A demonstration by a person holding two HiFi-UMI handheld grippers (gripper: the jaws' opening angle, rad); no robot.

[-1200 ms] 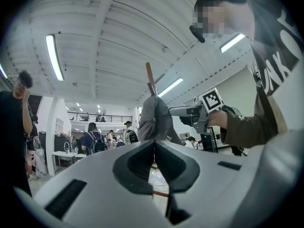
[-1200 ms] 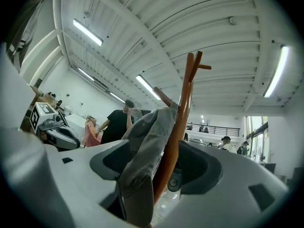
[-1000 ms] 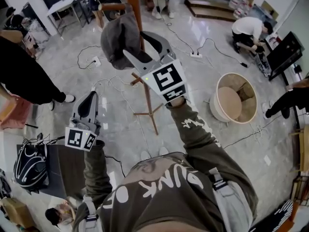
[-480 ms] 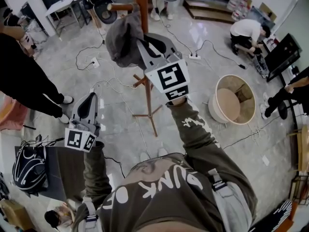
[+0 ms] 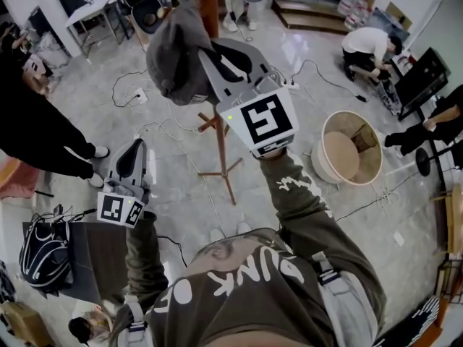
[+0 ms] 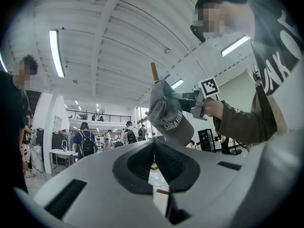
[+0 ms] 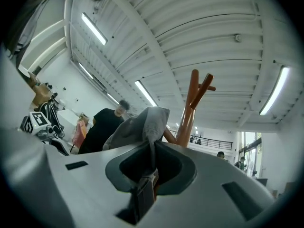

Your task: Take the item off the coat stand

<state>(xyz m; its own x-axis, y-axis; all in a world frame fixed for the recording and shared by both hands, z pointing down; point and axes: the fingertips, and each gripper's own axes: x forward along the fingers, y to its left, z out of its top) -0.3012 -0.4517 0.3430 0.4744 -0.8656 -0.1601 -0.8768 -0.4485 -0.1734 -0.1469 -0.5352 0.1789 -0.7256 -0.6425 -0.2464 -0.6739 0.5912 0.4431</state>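
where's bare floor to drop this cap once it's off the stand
Barest tile: just this side of the coat stand's feet, between the left tool and the right sleeve. The strip between stand and round basket looks open too. Cables and a power strip crowd the floor left of it.

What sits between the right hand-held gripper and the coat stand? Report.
The grey cap: the right hand-held gripper is shut on its fabric, coat stand behind, per the right gripper view.

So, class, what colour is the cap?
The cap is grey; the head view shows it best.
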